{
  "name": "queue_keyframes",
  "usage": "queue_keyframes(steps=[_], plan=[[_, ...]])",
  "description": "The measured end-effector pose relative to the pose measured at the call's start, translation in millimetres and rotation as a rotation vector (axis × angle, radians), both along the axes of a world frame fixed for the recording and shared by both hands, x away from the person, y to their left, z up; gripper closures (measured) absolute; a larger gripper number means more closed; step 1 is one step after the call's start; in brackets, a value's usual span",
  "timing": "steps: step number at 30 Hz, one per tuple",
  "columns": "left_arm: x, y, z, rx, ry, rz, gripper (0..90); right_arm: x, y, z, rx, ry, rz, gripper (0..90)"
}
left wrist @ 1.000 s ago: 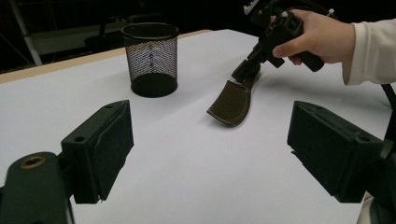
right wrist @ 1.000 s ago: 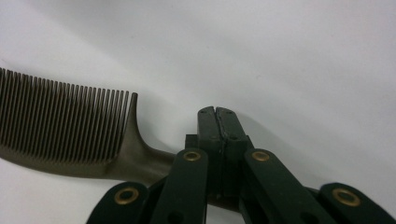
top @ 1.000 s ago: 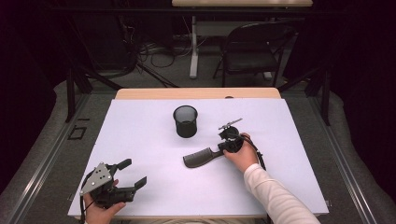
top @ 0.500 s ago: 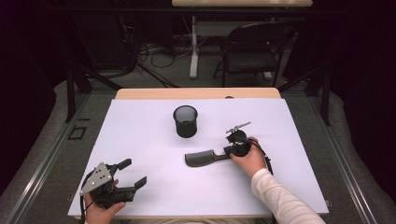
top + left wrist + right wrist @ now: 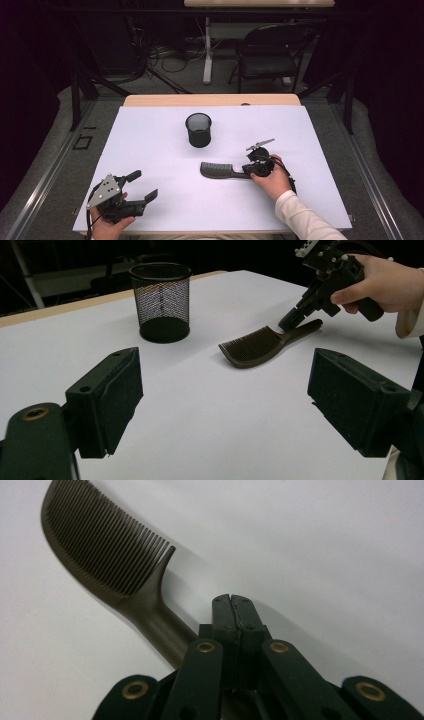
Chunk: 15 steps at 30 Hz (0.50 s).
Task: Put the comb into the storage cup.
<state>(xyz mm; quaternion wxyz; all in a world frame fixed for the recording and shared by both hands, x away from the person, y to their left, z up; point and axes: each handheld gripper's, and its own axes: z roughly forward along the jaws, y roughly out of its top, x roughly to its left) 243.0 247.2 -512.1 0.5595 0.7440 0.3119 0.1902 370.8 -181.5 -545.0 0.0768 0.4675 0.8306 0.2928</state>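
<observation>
Seems to be an early step: shifting the comb [image 5: 220,170] on the table [image 5: 150,150] with closed tips, before any real grasp. Lying flat near the middle of the table, a little to the right, teeth end pointing left, handle end pointing right. Well apart from the mesh cup [image 5: 198,130], which stands upright farther away and slightly left.

Right gripper [image 5: 246,171]: jaws pressed fully together, nothing between them. Seen in the right gripper view with the tips just beside the handle, which runs past on their left and under the body. Looks in the left gripper view to be touching the handle from above; cannot tell how firmly. Held by the right hand [image 5: 270,177] tilted down and pointing left along the table, forearm coming in from the near right corner.

Left gripper [image 5: 141,186]: jaws wide, holding nothing, hanging over the near left part of the table and aimed toward comb and cup. Gripped from below by the left hand [image 5: 107,227] at the near edge.

Next move probably calls for opening the right jaws, placing them on both sides of the thin handle, then closing. Needs care, because of the low, flat handle and the risk of the tips sliding off
</observation>
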Motion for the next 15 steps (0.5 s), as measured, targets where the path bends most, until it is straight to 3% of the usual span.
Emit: queue_keyframes(steps=[15], plan=[[0.0,-0.9,-0.2,0.003,0.000,0.003,14.6,-21.9,2.9,-1.8,0.050,0.004,0.032,90.0]])
